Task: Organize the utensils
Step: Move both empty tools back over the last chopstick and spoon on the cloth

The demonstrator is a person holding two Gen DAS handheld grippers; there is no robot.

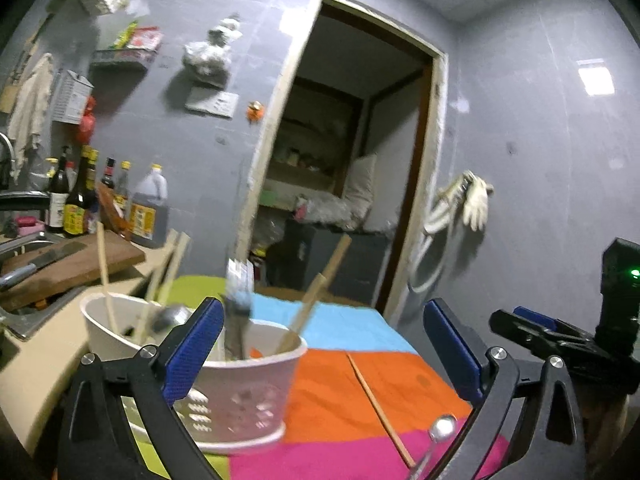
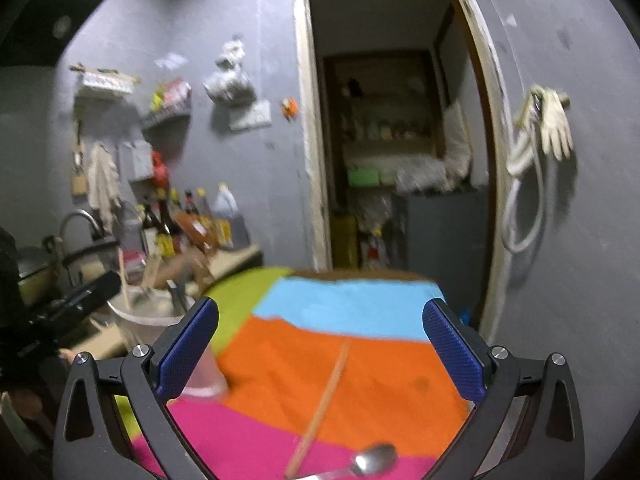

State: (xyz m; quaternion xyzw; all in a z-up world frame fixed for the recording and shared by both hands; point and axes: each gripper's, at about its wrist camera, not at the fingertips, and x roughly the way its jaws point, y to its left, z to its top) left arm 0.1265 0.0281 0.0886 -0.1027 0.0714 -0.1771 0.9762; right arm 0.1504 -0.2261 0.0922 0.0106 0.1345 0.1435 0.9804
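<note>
Holding both grippers wide and empty, you have the chopstick lying lengthwise ahead between the right gripper fingers, spoon beside it; left gripper probably farther, by the holder.

Cloth on bench: blocks of orange, light blue, lime green and magenta. Utensil holder: pale pink-white, perforated with small slots near base. Chopstick: light wood. Spoon: silver. Hand-held gripper pads: blue, textured; frames black. Walls: grey.
</note>
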